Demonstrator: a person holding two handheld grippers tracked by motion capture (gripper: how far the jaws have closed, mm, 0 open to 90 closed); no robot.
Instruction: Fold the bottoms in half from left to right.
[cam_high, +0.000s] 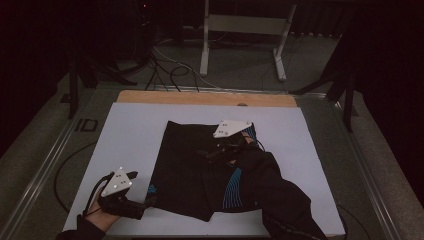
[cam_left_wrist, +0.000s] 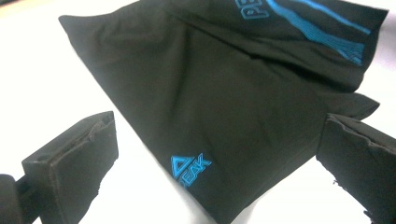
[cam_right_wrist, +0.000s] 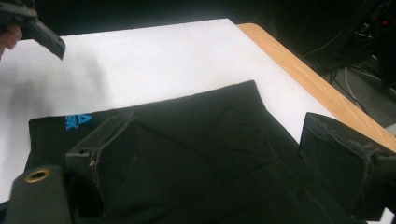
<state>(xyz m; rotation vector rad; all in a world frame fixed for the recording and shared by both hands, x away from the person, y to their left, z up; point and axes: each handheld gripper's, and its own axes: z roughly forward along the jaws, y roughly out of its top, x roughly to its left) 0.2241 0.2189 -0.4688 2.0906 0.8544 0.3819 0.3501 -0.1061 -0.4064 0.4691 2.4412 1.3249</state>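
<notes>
Black fabric shorts (cam_high: 200, 175) with bright blue stripes and a blue triangle logo are lying flat on the white sheet (cam_high: 135, 135) covering the wooden-edged table (cam_high: 200, 97), spreading between the two grippers. The left gripper (cam_high: 145, 204), held in the person's hand (cam_high: 102, 212), is hovering just beside the near left corner of the garment; in the left gripper view its two black padded fingers (cam_left_wrist: 74, 163) are standing wide apart, released, with the logo corner of the shorts (cam_left_wrist: 210, 116) lying between and just ahead of them, touching neither pad. The blue logo (cam_left_wrist: 189, 168) is sitting nearest the left finger, while the striped upper layer (cam_left_wrist: 322, 32) is lying farther off, beyond the fingertips.

The right gripper (cam_high: 220, 150), topped by its grey three-cornered plate (cam_high: 231, 128), is hanging over the far part of the shorts, near the folded striped panel. In the right gripper view its black fingers (cam_right_wrist: 107, 154) are also spread, gripping nothing, with the dark cloth (cam_right_wrist: 201, 140) lying between and beneath them; whether the pads are touching the fabric cannot be told. Beyond those fingertips the white sheet (cam_right_wrist: 140, 56) is stretching away toward the wooden table edge (cam_right_wrist: 317, 88), and the left gripper (cam_right_wrist: 32, 25) is showing at the far upper corner.
</notes>
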